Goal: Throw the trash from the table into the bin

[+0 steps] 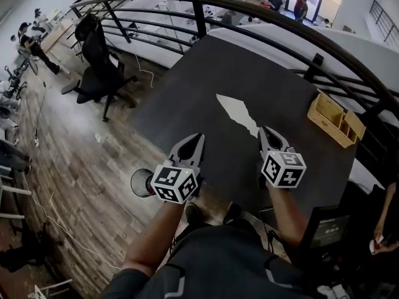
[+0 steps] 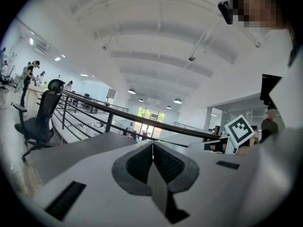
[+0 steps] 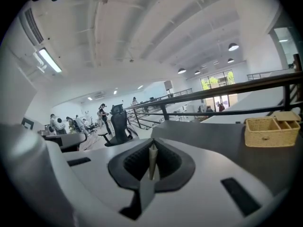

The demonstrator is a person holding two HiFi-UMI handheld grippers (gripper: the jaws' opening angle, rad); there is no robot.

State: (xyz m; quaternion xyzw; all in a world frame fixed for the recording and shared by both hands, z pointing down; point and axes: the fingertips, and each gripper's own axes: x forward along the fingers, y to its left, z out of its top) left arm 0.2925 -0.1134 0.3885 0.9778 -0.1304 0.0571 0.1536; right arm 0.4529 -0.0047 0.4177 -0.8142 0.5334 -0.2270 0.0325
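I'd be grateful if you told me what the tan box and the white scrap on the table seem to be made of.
Tan box: likely woven wicker or straw with a matte finish; a fine weave shows on its side in the right gripper view.
White scrap: probably paper, matte; it lies flat and thin, with jagged, torn-looking edges.
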